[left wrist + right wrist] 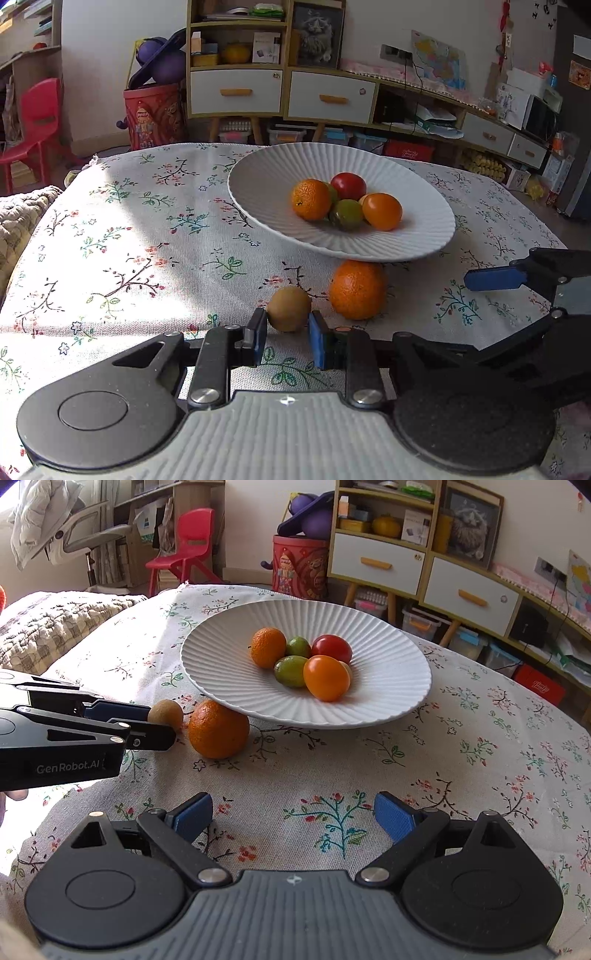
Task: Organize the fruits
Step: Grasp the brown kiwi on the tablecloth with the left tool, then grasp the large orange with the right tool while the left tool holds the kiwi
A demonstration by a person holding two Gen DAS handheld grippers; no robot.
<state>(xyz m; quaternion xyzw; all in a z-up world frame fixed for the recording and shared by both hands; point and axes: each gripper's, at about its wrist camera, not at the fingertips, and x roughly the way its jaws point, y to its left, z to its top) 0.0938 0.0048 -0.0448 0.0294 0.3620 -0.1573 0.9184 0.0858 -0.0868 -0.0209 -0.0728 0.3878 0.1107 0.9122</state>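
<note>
From the left wrist camera, the left gripper [288, 338] sits low over the floral tablecloth [122, 236], its jaws a little apart with the brown kiwi [289, 308] lying between the two blue pads; whether the pads actually press the fruit cannot be told. Just right of the kiwi rests a large orange [357, 289], tucked against the near rim of the white ribbed plate [258, 177]. On the plate lie a small orange, a red tomato, green fruits and an orange tomato. The right gripper's blue pad shows at the right edge.

From the right wrist camera, the right gripper [293, 818] hovers over bare cloth with its jaws wide apart and nothing between them. The left gripper [155, 722] reaches in from the left, its fingers on either side of the kiwi [167, 713], beside the large orange [218, 729] at the rim of the plate [369, 701].
</note>
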